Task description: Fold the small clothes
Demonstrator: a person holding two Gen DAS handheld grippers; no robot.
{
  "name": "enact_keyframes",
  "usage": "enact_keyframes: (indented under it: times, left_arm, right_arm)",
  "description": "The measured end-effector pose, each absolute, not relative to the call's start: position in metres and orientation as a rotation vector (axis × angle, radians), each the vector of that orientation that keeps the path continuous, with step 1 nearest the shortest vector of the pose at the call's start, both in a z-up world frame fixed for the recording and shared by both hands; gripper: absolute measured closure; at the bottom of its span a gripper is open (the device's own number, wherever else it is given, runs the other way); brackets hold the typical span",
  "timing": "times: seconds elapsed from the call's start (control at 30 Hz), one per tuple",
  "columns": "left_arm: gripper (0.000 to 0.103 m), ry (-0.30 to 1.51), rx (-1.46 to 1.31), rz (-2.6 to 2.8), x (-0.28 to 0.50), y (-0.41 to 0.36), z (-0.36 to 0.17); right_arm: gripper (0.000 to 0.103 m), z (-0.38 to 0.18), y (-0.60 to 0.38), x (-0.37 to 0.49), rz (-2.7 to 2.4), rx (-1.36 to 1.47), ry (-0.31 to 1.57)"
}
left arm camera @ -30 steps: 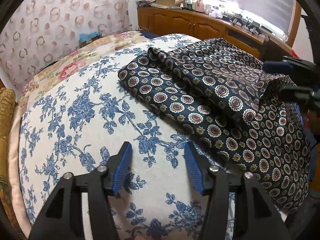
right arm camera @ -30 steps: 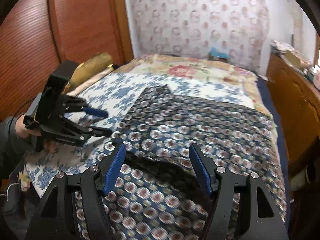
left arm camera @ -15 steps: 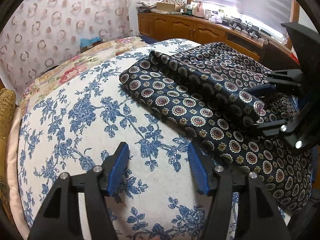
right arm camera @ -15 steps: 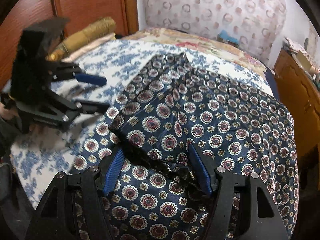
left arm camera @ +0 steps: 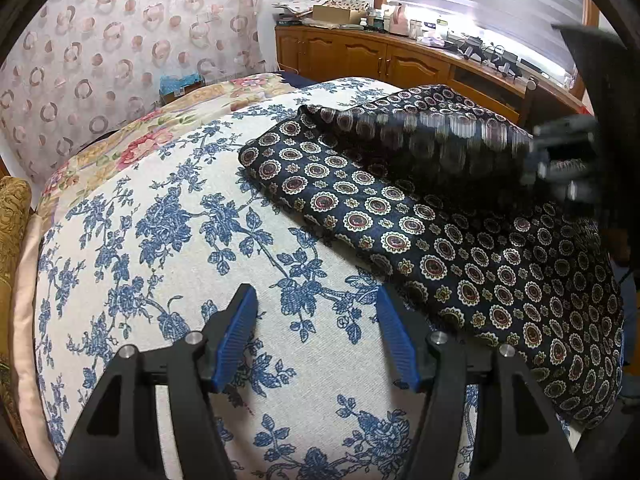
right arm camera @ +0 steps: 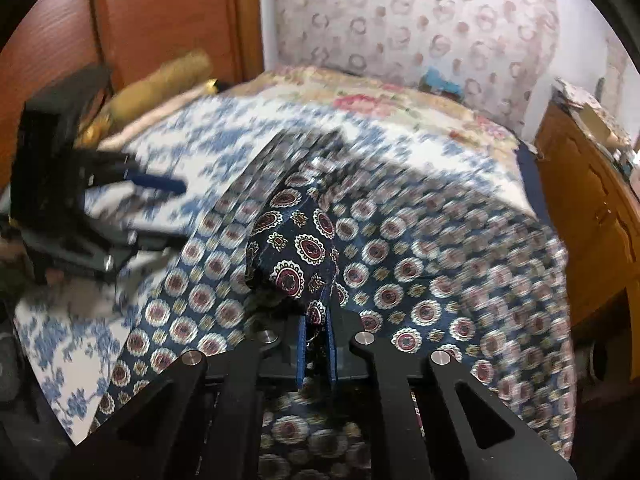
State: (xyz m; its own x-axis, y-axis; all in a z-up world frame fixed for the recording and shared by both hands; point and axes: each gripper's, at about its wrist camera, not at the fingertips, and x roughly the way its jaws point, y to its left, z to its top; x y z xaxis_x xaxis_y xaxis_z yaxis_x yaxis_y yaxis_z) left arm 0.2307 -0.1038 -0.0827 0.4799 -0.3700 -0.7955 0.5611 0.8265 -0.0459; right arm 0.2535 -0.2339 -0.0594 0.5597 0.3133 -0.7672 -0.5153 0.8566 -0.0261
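Note:
A dark navy garment with round medallion print lies on the blue-floral bedspread. My left gripper is open and empty over the bedspread, just left of the garment's near edge. My right gripper is shut on a fold of the garment and lifts it; it shows blurred at the right in the left wrist view. The left gripper also shows in the right wrist view, open at the left.
A wooden cabinet with clutter stands beyond the bed under the window. A patterned curtain hangs behind. A gold bolster lies by the wooden wall. A floral quilt covers the far bed.
My right gripper has closed on a fold of the garment and is pulling it up and across, blurred with motion. My left gripper stays open and has barely shifted.

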Motion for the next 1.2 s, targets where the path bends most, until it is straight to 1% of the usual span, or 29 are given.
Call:
enact_keyframes:
  times: [0.13, 0.3, 0.53, 0.63, 0.67, 0.7, 0.77, 0.83, 1.0, 1.13, 1.2]
  left_arm:
    - [0.04, 0.906, 0.234, -0.574, 0.231, -0.103, -0.083]
    - [0.04, 0.906, 0.237, -0.572, 0.231, -0.103, -0.082]
    - [0.039, 0.905, 0.241, -0.567, 0.231, -0.106, -0.083]
    - [0.038, 0.905, 0.241, -0.564, 0.232, -0.106, -0.083]
    - [0.038, 0.905, 0.241, -0.563, 0.232, -0.106, -0.083]
    - [0.038, 0.905, 0.242, -0.563, 0.233, -0.106, -0.083]
    - [0.038, 0.904, 0.239, -0.563, 0.233, -0.106, -0.084]
    - [0.038, 0.904, 0.236, -0.557, 0.232, -0.105, -0.083]
    - [0.038, 0.869, 0.161, -0.547, 0.231, -0.1, -0.072]
    - [0.038, 0.85, 0.127, -0.542, 0.231, -0.103, -0.062]
    - [0.038, 0.847, 0.123, -0.547, 0.229, -0.109, -0.06]
  right_arm:
    - [0.098, -0.035, -0.261, 0.271, 0.44, -0.209, 0.801]
    - [0.098, -0.019, -0.29, 0.302, 0.353, -0.229, 0.783]
    - [0.098, -0.034, -0.318, 0.342, 0.281, -0.245, 0.845]
    - [0.098, -0.043, -0.327, 0.356, 0.27, -0.21, 0.884]
    - [0.096, -0.046, -0.331, 0.36, 0.264, -0.188, 0.898]
    - [0.093, -0.046, -0.335, 0.361, 0.26, -0.175, 0.898]
    - [0.075, -0.043, -0.34, 0.361, 0.235, -0.156, 0.882]
    - [0.069, -0.035, -0.348, 0.358, 0.206, -0.132, 0.857]
    - [0.068, -0.018, -0.365, 0.335, 0.173, -0.11, 0.811]
    - [0.064, -0.027, -0.365, 0.316, 0.259, -0.093, 0.884]
    - [0.064, -0.036, -0.36, 0.304, 0.26, -0.136, 0.911]
